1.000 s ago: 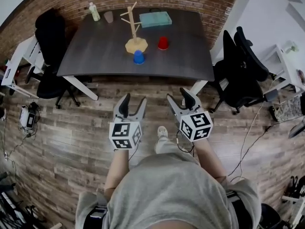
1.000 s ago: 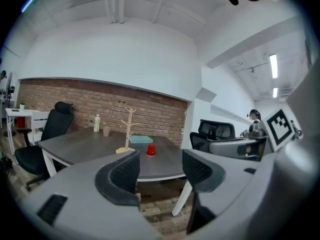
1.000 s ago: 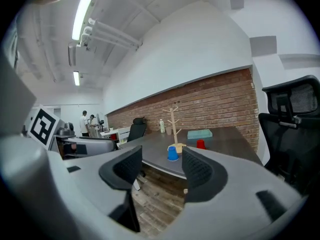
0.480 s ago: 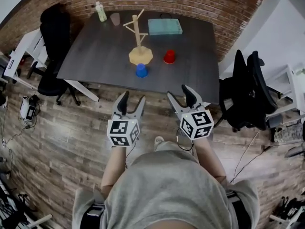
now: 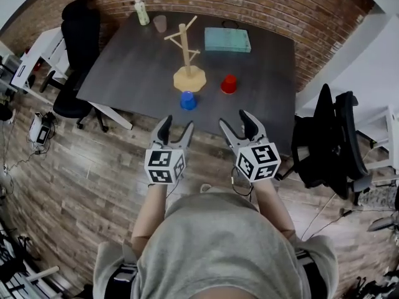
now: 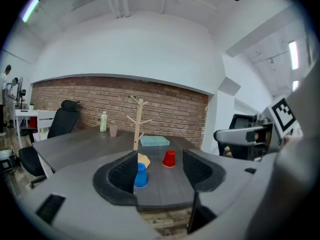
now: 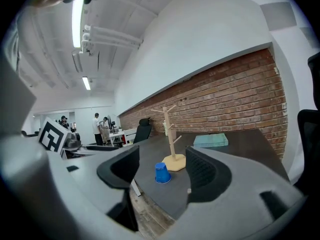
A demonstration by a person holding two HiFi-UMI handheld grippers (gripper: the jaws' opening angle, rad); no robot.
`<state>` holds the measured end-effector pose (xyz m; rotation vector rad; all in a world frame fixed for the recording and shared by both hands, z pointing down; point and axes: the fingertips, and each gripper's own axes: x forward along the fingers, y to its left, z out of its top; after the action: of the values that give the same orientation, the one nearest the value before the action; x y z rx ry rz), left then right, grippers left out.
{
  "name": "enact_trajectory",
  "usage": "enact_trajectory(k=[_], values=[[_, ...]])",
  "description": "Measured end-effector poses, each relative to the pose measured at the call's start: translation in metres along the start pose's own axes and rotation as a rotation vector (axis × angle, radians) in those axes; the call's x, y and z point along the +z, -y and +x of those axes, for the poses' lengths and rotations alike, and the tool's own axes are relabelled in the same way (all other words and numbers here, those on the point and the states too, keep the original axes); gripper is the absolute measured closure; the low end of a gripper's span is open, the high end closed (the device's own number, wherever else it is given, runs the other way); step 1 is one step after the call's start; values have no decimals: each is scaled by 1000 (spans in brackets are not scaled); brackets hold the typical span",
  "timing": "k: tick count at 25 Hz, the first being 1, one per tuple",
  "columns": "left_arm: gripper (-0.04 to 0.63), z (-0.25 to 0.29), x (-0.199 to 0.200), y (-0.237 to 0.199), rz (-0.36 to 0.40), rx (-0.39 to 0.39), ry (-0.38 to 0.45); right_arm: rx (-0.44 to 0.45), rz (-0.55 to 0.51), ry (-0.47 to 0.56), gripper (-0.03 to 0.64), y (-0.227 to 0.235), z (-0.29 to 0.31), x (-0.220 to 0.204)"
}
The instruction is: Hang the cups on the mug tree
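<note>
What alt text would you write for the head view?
A person holds a left gripper and right gripper, both empty, the right's jaws opening, before a dark grey table bearing a bare wooden mug tree, an upturned blue cup and an upturned red cup.

Mug tree (image 5: 187,58): pale bare wood, smooth, matt. Blue cup (image 5: 187,100) and red cup (image 5: 229,84): smooth plastic, slight sheen. Table (image 5: 137,61): dark matt top, faint grain. Floor (image 5: 81,167): worn wood planks. Brick wall (image 5: 262,5): rough. Shirt (image 5: 218,242): grey cloth.

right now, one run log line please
left gripper: open, empty; right gripper: opening, empty; blue cup, red cup: on table; mug tree: bare
</note>
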<state>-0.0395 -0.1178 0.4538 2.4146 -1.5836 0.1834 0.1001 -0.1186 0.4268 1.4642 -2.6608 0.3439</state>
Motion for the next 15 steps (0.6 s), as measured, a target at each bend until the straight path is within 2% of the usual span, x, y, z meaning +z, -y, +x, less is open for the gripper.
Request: enact_trajectory(k=[8, 15], values=[[337, 39, -23, -16, 20, 52, -45, 17, 14, -6, 339, 13, 20, -8], [337, 79, -47, -34, 33, 72, -89, -13, 22, -32, 339, 32, 30, -20]])
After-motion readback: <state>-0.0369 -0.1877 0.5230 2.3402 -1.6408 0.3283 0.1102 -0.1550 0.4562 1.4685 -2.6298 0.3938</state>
